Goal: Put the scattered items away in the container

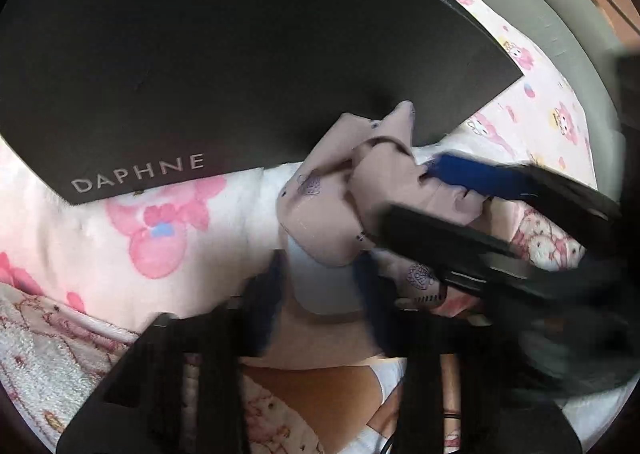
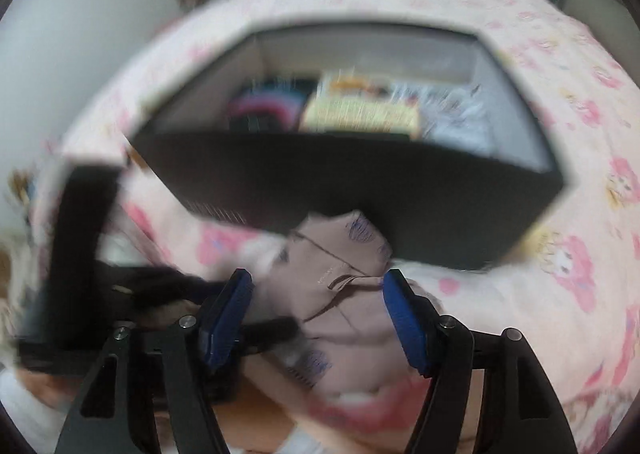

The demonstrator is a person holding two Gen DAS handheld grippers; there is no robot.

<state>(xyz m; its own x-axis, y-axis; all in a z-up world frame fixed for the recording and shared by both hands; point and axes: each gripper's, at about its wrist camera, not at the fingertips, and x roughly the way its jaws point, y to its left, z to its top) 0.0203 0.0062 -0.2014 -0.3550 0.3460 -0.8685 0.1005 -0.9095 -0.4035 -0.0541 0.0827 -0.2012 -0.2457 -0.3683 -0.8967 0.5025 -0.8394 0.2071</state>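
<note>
A crumpled beige cloth (image 1: 340, 214) with small dark prints lies on the bed against the front wall of a black box (image 1: 240, 54) lettered DAPHNE. My left gripper (image 1: 320, 294) straddles the cloth's lower end. The fabric fills its gap, but its blue pads are blurred and I cannot tell whether they press. From the right, my right gripper (image 1: 412, 194) reaches over the cloth's upper part. In the right wrist view the right gripper (image 2: 318, 318) stands open, the cloth (image 2: 340, 286) loose between its blue pads (image 2: 404, 322). The box (image 2: 360, 182) is open-topped and holds several blurred colourful items.
A white bedsheet with pink cartoon prints (image 1: 160, 238) covers the bed around the box. A towel-like patterned fabric (image 1: 40, 354) lies at the lower left. Bare skin of a person (image 1: 312, 386) shows under the left gripper. A grey bed edge (image 1: 560, 34) runs at the upper right.
</note>
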